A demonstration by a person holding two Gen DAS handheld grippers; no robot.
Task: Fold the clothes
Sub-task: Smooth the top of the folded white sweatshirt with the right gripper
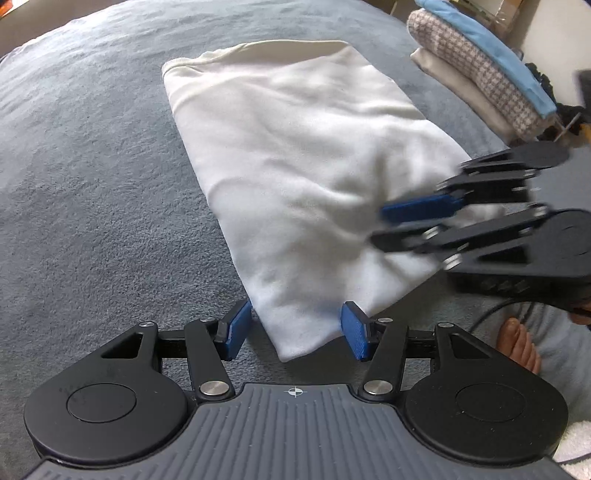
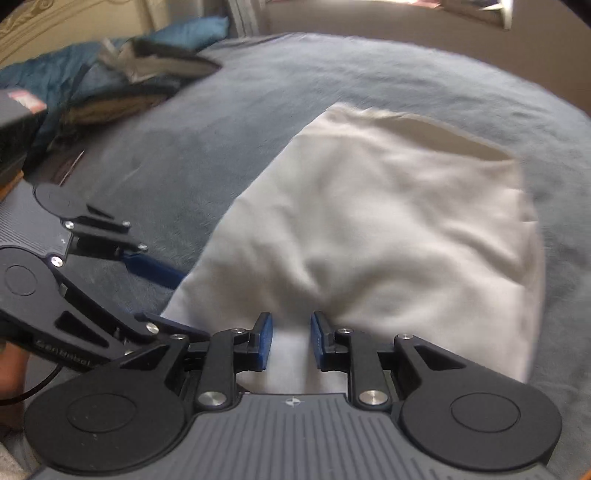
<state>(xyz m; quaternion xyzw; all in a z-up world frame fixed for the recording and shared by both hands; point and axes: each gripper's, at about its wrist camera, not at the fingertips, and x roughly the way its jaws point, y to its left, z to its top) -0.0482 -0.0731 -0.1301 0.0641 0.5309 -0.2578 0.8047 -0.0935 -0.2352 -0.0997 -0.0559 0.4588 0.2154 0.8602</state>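
A white garment (image 1: 295, 166), folded into a long rectangle, lies on the grey blanket (image 1: 92, 184). My left gripper (image 1: 295, 326) stands open and straddles its near corner, with the blue pads (image 1: 236, 328) on either side of the cloth and not squeezing it. From the right, my right gripper (image 1: 380, 227) reaches over the garment's near right edge. In the right wrist view the garment (image 2: 388, 221) fills the middle, and the right gripper (image 2: 291, 334) hovers over its near edge with a narrow gap and cloth showing beneath. The left gripper (image 2: 188, 304) is at the garment's left corner.
A stack of folded clothes (image 1: 480, 74), houndstooth, blue and beige, sits at the blanket's far right. Dark clothes (image 2: 129, 74) and a teal cloth (image 2: 192, 29) lie at the other end. A person's toes (image 1: 517, 347) and a cable (image 1: 491, 314) are near the right gripper.
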